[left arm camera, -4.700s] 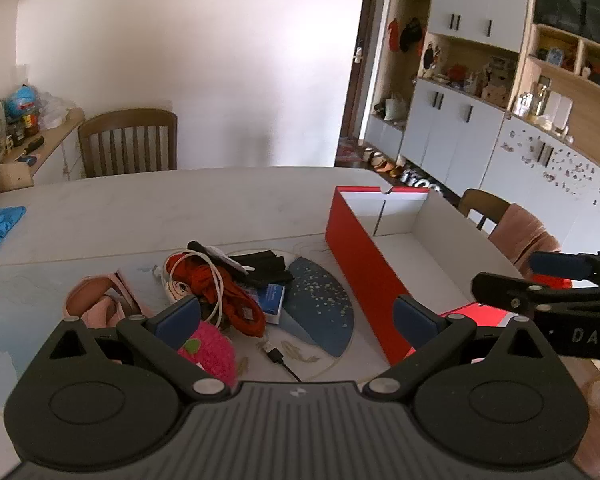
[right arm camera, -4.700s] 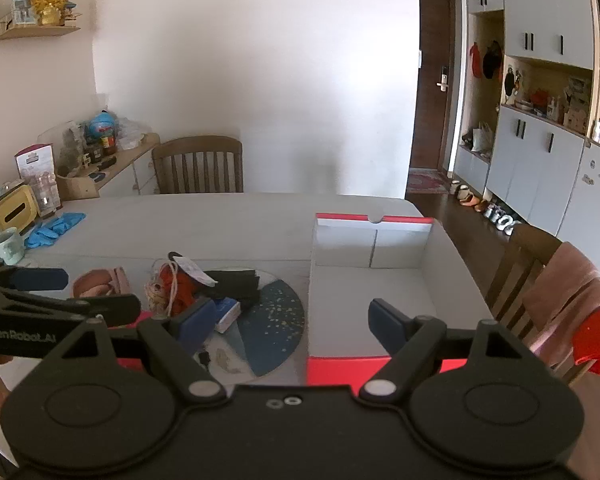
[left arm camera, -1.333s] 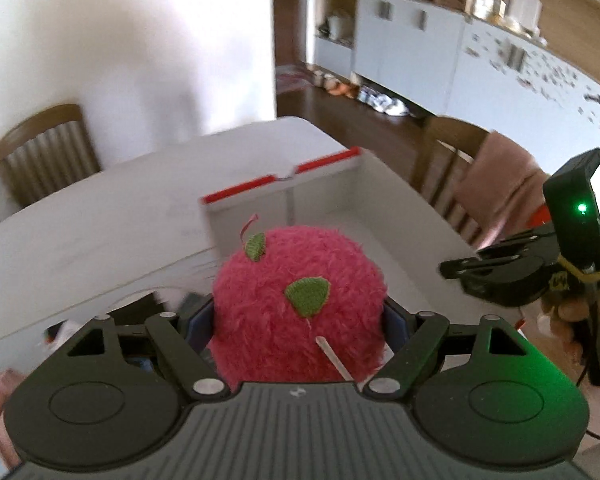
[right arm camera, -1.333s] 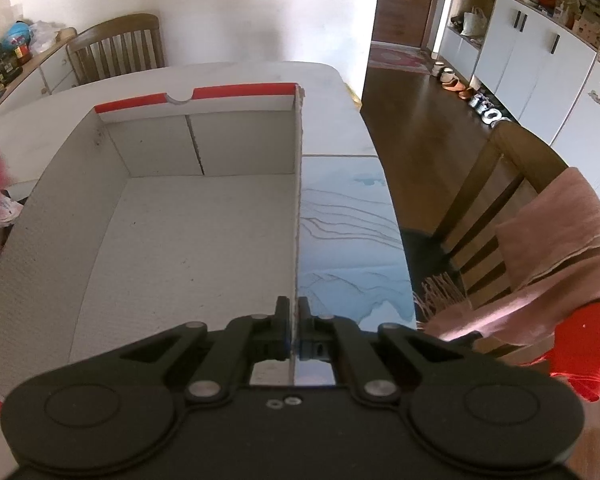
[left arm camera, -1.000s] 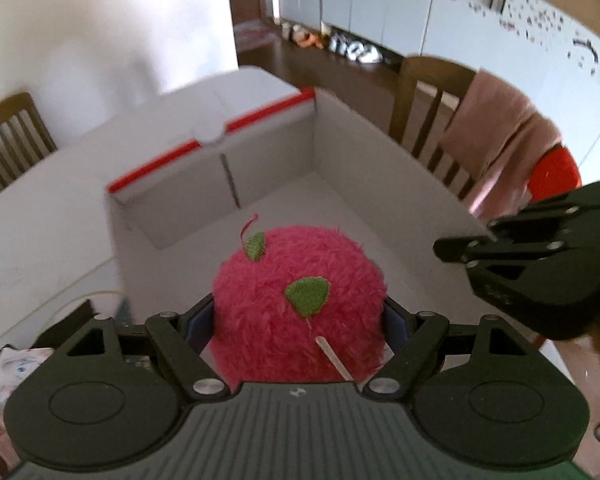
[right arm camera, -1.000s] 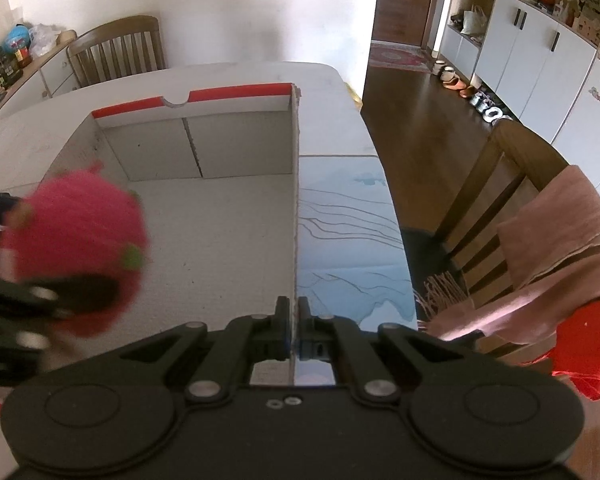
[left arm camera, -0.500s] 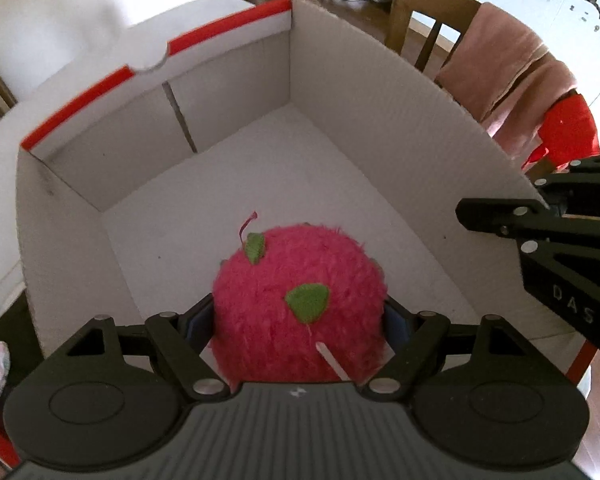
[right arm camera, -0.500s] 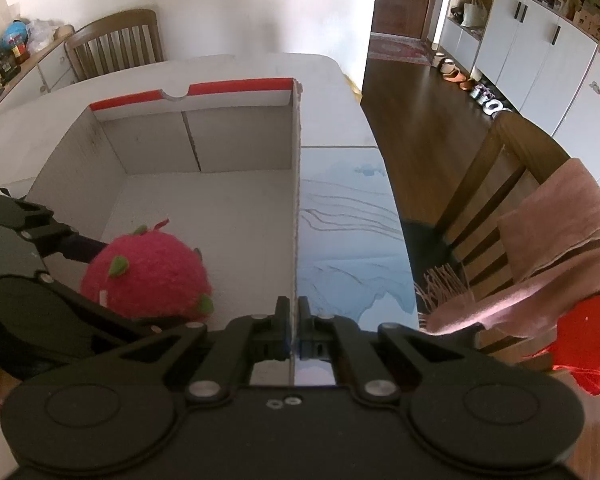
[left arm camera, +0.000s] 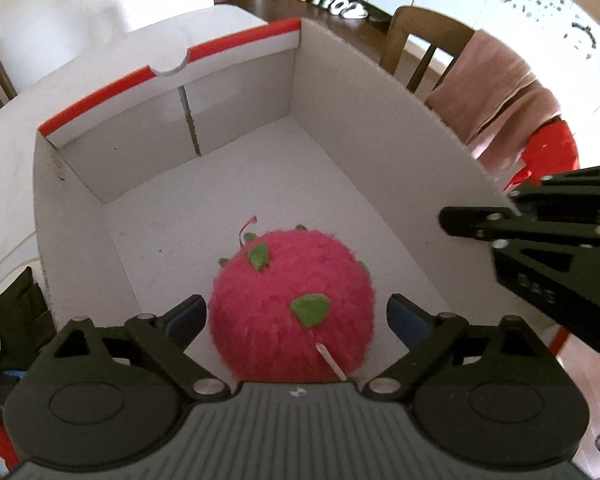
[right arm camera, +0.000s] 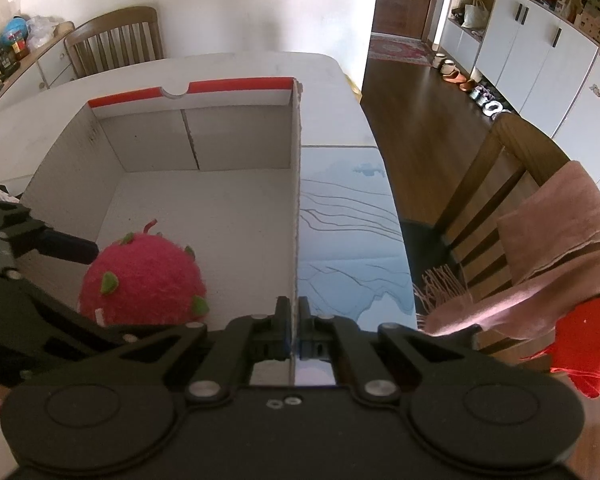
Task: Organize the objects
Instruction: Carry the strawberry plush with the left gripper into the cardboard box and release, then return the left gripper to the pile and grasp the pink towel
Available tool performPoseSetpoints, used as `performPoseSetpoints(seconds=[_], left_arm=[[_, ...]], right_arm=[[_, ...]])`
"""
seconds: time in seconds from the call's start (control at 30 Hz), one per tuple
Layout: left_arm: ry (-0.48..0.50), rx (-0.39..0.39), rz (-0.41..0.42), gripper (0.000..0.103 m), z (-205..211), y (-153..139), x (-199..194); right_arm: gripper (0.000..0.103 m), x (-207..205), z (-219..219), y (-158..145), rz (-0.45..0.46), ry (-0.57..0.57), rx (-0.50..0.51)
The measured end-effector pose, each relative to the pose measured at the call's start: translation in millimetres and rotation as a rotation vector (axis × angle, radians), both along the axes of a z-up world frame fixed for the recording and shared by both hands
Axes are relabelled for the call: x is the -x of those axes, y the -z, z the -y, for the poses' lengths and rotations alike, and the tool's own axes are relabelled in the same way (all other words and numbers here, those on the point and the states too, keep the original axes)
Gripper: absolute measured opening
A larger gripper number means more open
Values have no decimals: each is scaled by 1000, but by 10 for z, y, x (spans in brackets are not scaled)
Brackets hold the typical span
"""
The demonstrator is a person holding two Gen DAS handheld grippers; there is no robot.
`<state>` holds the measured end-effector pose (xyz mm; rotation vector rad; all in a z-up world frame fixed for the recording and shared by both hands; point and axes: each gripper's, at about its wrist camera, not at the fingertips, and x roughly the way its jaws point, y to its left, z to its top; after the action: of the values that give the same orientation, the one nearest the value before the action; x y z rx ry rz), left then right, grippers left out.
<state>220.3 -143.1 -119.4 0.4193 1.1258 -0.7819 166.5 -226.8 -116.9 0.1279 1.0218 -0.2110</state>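
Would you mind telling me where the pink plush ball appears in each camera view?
Left wrist: pink plush ball at bottom centre, between the open left gripper fingers.
Right wrist: ball at lower left, inside the box.
Shared landmark: the box's red-edged far wall with its notch.

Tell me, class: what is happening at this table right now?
A person is tidying things into a white cardboard box with a red rim. The left gripper is open inside the box, its fingers apart on either side of a fuzzy pink ball with green leaves that sits on the box floor. The right gripper is shut on the box's side wall.
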Motion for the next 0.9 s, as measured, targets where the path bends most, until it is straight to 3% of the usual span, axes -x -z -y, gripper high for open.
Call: performPoseSetpoints(seconds=[0.1,0.53,0.73,0.9], left_arm=[[-12,28,30,101,-129,-153,70],[-77,202,122,101,-653,-770,284],[-171,203,198,101,-1100,-894,356],[-308,185,241,101,-1600,-929,308]], right_arm=[[1,-1,4,7,-2,-2,1],[1,-21,-8,8,-14,0,6],[1,-33,-31,2,-20,9,14],[2,-41,-41,4,-27,21,21]])
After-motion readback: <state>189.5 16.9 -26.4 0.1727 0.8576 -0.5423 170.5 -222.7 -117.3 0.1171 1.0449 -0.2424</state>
